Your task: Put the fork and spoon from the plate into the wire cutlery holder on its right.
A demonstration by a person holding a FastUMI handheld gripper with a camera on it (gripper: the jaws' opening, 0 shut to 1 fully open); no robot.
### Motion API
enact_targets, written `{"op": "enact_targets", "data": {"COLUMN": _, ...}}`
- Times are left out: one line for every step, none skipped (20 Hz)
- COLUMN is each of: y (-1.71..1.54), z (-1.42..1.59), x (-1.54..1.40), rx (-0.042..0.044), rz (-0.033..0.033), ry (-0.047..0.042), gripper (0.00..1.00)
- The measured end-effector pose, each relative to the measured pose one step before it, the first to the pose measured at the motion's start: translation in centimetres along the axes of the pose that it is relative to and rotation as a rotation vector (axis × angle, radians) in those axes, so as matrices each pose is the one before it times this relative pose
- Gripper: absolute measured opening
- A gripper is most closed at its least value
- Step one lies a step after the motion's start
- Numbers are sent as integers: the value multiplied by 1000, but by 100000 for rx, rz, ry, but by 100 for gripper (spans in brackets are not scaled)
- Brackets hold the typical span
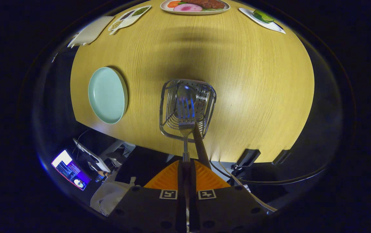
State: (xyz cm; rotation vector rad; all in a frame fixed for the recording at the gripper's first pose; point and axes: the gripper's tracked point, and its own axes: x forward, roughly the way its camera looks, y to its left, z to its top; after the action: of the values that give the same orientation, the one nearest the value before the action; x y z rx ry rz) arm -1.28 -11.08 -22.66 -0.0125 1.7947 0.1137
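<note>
Orange ribbed fingers (172, 178) of the gripper (185, 166) pinch a steel fork's (185, 121) thin handle over the wire holder.

Both pads press together on the handle, and the shiny tines point forward above the open mouth of the wire cutlery holder (204, 94), a rounded-square basket of bright metal rods. A dark spoon handle (201, 145) leans out of it beside the fork. Left of the holder, apart from it, lies the round, smooth pale-green plate (107, 95) on the wood-grain table (263, 90).

Fork (185, 113) over wire holder (204, 94), plate (106, 95) to its left on table (253, 81).
</note>
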Motion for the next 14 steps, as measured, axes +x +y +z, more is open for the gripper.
{"op": "enact_targets", "data": {"y": 48, "z": -3, "x": 79, "rx": 240, "rz": -223, "ry": 248, "gripper": 10}}
{"op": "enact_targets", "data": {"y": -21, "z": 107, "x": 45, "rx": 237, "rz": -85, "ry": 307, "gripper": 10}}
{"op": "enact_targets", "data": {"y": -2, "z": 124, "x": 18, "rx": 321, "rz": 84, "ry": 186, "gripper": 12}}
{"op": "enact_targets", "data": {"y": 158, "z": 135, "x": -51, "rx": 359, "rz": 555, "ry": -49, "gripper": 14}}
{"op": "enact_targets", "data": {"y": -29, "z": 103, "x": -305, "rx": 299, "rz": -106, "ry": -429, "gripper": 16}}
{"op": "enact_targets", "data": {"y": 62, "z": 707, "x": 33, "rx": 55, "rz": 276, "ry": -1034, "gripper": 19}}
{"op": "enact_targets", "data": {"y": 120, "z": 349, "x": -332, "rx": -94, "rz": 342, "ry": -2088, "gripper": 26}}
{"op": "enact_targets", "data": {"y": 381, "z": 536, "x": -478, "rx": 328, "rz": 1583, "ry": -2567, "gripper": 33}}
{"op": "enact_targets", "data": {"y": 128, "z": 360, "x": -559, "rx": -635, "rz": 482, "ry": -2914, "gripper": 53}}
{"op": "enact_targets", "data": {"y": 32, "z": 495, "x": -646, "rx": -1285, "rz": 153, "ry": -3489, "gripper": 70}}
{"op": "enact_targets", "data": {"y": 89, "z": 216, "x": -441, "rx": -960, "rz": 427, "ry": -3498, "gripper": 87}}
{"op": "enact_targets", "data": {"y": 448, "z": 523, "x": -724, "rx": 332, "rz": 1690, "ry": -3423, "gripper": 98}}
{"op": "enact_targets", "data": {"y": 518, "z": 132, "x": -567, "rx": 609, "rz": 1561, "ry": -3229, "gripper": 100}}
{"op": "enact_targets", "data": {"y": 430, "z": 202, "x": -619, "rx": 250, "rz": 1740, "ry": -3660, "gripper": 99}}
